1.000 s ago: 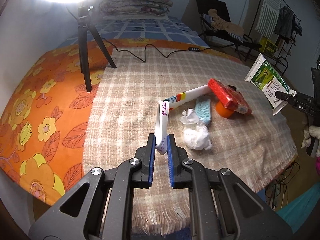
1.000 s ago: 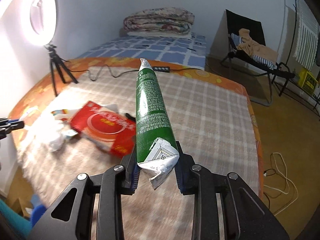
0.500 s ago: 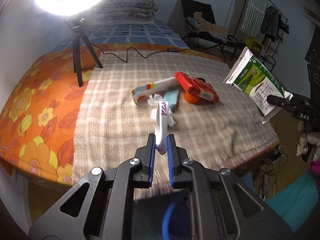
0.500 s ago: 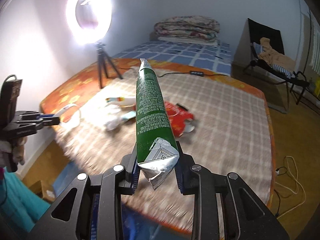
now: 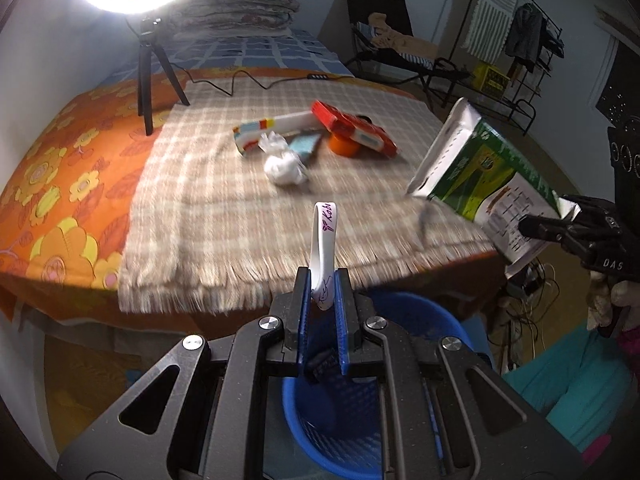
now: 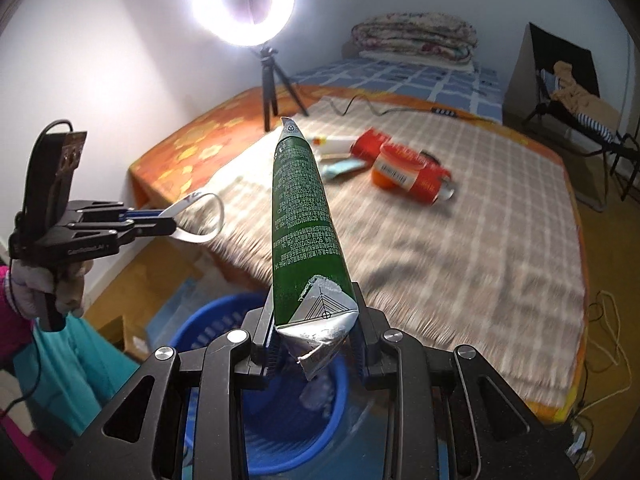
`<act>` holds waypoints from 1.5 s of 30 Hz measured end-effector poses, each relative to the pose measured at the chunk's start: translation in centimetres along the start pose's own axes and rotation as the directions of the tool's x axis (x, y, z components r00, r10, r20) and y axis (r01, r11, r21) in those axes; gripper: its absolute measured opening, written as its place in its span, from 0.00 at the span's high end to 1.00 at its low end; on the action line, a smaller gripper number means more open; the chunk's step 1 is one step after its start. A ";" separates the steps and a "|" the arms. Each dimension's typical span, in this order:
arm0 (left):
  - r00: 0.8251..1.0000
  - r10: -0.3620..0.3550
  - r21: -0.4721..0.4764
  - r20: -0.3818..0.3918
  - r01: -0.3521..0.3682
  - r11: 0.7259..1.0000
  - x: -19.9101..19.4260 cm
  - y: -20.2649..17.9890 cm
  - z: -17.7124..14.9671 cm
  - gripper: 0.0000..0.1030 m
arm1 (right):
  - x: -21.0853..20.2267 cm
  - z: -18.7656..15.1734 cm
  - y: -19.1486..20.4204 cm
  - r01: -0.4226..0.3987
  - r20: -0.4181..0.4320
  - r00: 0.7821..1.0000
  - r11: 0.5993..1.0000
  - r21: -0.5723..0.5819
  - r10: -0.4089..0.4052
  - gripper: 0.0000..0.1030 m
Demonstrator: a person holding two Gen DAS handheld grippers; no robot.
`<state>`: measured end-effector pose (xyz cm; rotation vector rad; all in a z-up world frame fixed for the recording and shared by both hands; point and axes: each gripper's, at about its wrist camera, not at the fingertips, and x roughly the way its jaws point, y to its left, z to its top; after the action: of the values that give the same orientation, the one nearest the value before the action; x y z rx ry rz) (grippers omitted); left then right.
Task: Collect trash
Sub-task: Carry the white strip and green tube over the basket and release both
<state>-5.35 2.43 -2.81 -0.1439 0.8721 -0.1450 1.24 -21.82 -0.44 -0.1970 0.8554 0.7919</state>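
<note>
Left hand-held gripper (image 5: 324, 300): I see it clenched on the white band (image 5: 325, 240), a looped strip with purple writing, pinched at its lower end between the blue pads.
White band axis: it stands up and away from the fingers, roughly along the line they point; the loop is at the far tip, bowed to the left.
Right hand-held gripper (image 6: 316, 340): I have it clamped on the torn silver end of the green carton (image 6: 306, 216).
Green carton axis: long axis runs straight out along the fingers, sealed tip pointing away from me toward the bed; from the left wrist view it tilts up and leftward.
Blue basket (image 5: 304, 412): directly below both sets of fingers, on the floor at the near edge of the bed; its rim shows under each hand. Something pale lies inside it, too blurred to name.
Key relation: both held pieces sit above the basket opening, so I judge the coming move is a plain release with little or no travel. Neither hand is clearly nearer.
Plaid blanket (image 5: 240, 184): beyond the basket, covering the bed.
Remaining trash: crumpled tissue (image 5: 285, 166) nearest, then the white tube (image 5: 276, 128), red packet (image 5: 354, 130) and orange cap (image 5: 340, 146) close together, well apart from both hands.
</note>
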 end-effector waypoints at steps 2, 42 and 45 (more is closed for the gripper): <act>1.000 -0.007 0.003 -0.010 0.007 1.000 0.0 -0.5 -0.8 0.91 | 0.2 -0.8 0.5 -0.010 -0.018 1.000 1.000 -0.001 0.010 0.73; 0.947 -0.049 0.047 -0.317 0.067 0.997 7.8 -3.4 -9.1 0.88 | 7.5 -9.3 3.6 -0.084 -0.330 0.940 0.996 0.011 0.083 0.70; 0.946 -0.049 0.049 -0.322 0.069 0.996 7.9 -3.5 -9.1 0.78 | 7.8 -9.3 3.7 -0.085 -0.336 0.938 0.996 0.017 0.086 0.70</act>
<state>-7.61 -3.10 -13.89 -0.0910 1.1876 -0.2554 -3.84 -19.18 -11.82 -0.3009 1.1944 0.8522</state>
